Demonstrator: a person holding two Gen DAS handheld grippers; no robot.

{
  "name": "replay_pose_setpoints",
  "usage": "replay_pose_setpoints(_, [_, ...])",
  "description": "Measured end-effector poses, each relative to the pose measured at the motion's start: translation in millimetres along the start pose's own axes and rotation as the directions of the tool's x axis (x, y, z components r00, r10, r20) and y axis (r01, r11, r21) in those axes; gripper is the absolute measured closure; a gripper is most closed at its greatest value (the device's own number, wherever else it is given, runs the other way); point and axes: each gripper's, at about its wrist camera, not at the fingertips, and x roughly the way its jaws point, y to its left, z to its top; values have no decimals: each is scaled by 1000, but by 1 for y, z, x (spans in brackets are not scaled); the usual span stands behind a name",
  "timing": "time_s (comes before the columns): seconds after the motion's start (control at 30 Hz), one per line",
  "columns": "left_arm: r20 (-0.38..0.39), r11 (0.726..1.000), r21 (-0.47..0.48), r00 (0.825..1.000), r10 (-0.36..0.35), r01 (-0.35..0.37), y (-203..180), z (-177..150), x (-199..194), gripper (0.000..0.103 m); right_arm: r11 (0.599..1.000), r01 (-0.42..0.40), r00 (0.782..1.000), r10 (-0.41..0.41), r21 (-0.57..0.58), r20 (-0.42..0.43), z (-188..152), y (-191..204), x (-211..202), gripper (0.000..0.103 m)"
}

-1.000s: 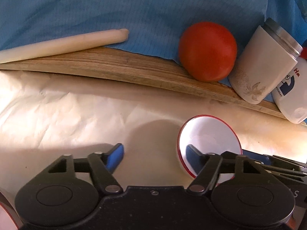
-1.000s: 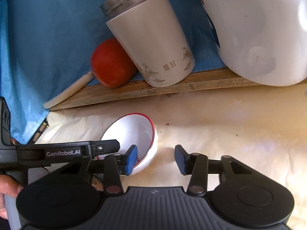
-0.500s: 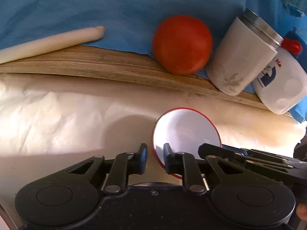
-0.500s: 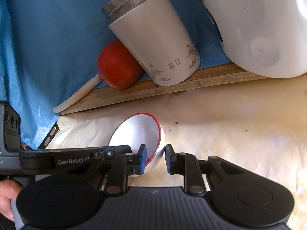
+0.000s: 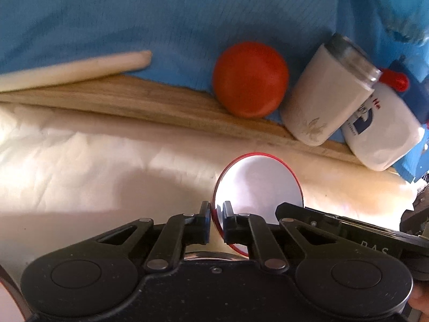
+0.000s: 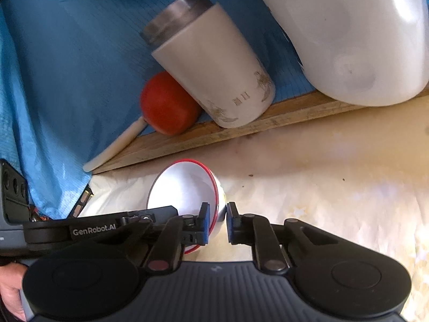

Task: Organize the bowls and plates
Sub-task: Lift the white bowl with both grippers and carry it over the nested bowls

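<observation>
A small white bowl with a red rim (image 5: 258,187) is held tilted between both grippers over the cream cloth. My left gripper (image 5: 216,221) is shut on the bowl's left rim. In the right wrist view the same bowl (image 6: 185,190) has its right rim between the fingers of my right gripper (image 6: 217,222), which is shut on it. A red-rimmed white dish edge (image 5: 6,306) shows at the lower left corner of the left wrist view.
A wooden board (image 5: 139,104) runs along the back against blue cloth (image 5: 161,13). On it lie a cream rod (image 5: 72,68), a red ball (image 5: 250,79), a white tumbler with a metal lid (image 6: 211,67) and a white jug with a red cap (image 6: 348,35).
Both grippers closed from open onto the bowl's rim, left on the left side, right on the right side. The bowl has tilted up and both cameras have pulled back a little.
</observation>
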Motion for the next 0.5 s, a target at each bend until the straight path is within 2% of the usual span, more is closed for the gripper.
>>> replay_pose_setpoints(0.27, [63, 999, -11, 998, -31, 32, 8, -4, -40, 95, 999, -28, 999, 29, -27, 43, 0, 12, -15, 90])
replay_pose_setpoints(0.5, [94, 998, -42, 994, -48, 52, 24, -6, -67, 95, 997, -80, 997, 80, -6, 4, 0, 29, -13, 90])
